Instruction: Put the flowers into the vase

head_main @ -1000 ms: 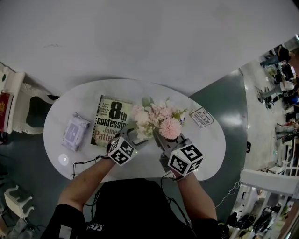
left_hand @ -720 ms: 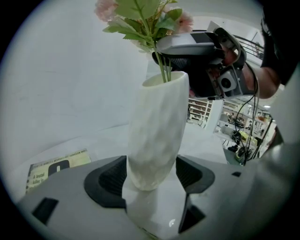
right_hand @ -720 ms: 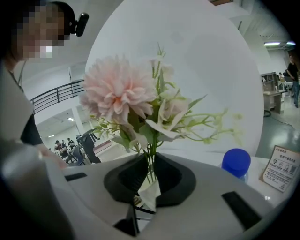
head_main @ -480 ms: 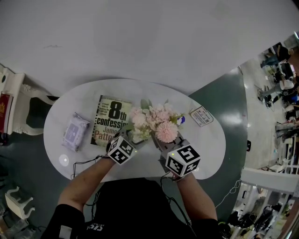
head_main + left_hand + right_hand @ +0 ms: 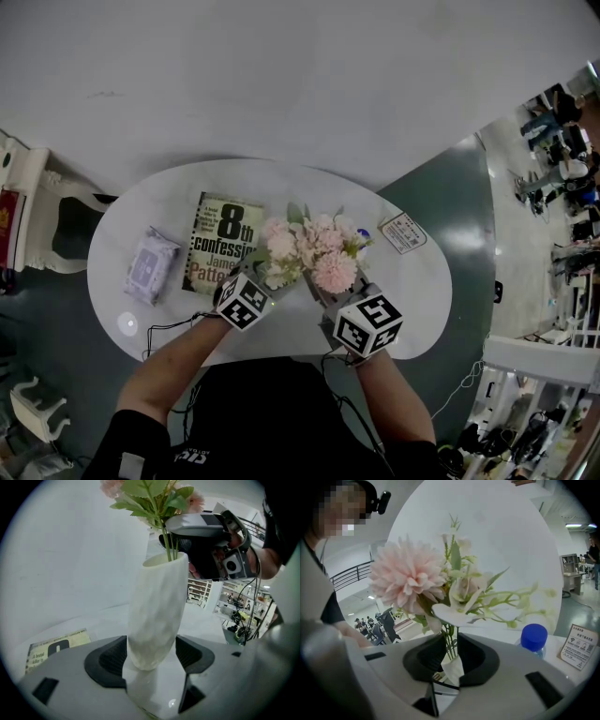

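Note:
A white textured vase (image 5: 157, 616) stands upright between the jaws of my left gripper (image 5: 150, 656), whose pads press on its lower body. Green stems of the flowers (image 5: 154, 491) reach down into the vase mouth. My right gripper (image 5: 451, 656) is shut on those stems just below the big pink bloom (image 5: 410, 581). In the head view the bouquet (image 5: 314, 251) sits over the table's middle and hides the vase. There the left gripper (image 5: 265, 277) and the right gripper (image 5: 323, 286) are close together under it.
On the white oval table (image 5: 422, 300) a paperback book (image 5: 223, 242) lies left of the bouquet, with a wipes pack (image 5: 150, 264) further left. A blue-capped bottle (image 5: 533, 637) and a small card (image 5: 405, 234) stand to the right. A white chair (image 5: 37, 206) is at the far left.
The bouquet has shifted slightly toward me and toward the left gripper. The right gripper moved with it. The left gripper and vase kept still.

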Available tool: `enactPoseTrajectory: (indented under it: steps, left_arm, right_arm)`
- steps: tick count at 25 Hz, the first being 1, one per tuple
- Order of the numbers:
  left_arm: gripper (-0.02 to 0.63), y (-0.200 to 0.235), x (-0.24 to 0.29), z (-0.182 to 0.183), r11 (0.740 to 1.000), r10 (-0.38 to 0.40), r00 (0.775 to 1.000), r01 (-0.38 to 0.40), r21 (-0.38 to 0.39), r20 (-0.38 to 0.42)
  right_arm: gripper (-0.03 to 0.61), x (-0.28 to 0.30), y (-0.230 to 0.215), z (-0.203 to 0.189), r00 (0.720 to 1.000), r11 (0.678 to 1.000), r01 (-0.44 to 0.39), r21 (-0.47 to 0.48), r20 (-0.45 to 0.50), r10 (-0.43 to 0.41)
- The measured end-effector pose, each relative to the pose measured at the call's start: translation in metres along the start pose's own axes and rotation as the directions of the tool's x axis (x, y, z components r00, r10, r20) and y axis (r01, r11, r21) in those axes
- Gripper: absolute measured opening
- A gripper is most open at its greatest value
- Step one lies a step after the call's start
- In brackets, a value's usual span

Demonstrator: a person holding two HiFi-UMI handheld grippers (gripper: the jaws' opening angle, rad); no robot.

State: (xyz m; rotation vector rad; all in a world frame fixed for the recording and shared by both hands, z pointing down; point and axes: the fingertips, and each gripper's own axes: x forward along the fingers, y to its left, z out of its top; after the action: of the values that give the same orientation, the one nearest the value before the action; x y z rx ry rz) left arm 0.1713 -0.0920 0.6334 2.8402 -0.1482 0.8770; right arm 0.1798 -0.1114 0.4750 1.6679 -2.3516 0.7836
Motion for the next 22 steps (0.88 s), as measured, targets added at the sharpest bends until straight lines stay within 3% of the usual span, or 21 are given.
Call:
enactPoseTrajectory:
  steps: [7, 12, 22]
  left_arm:
    - [0.33, 0.0008, -0.0009, -0.0016, 1.0, 0.0, 1.0, 0.0, -0.003, -0.007]
    - [0.33, 0.0004, -0.001, -0.0016, 1.0, 0.002, 1.0, -0.002, -0.005, -0.007]
    - [0.33, 0.0011, -0.0006, -0.0015, 1.0, 0.003, 1.0, -0.003, -0.006, -0.004]
  right_arm:
    - [0.064, 0.0005, -0.001, -0.0018, 1.0, 1.0, 0.007, 0.003, -0.005, -0.007]
    - [0.135, 0.0015, 0.0016, -0.0054, 1.0, 1.0, 0.0, 0.001, -0.016, 0.0]
    - [0.144, 0.0012, -0.0011, -0.0058, 1.0, 1.0, 0.008, 0.0, -0.012, -0.008]
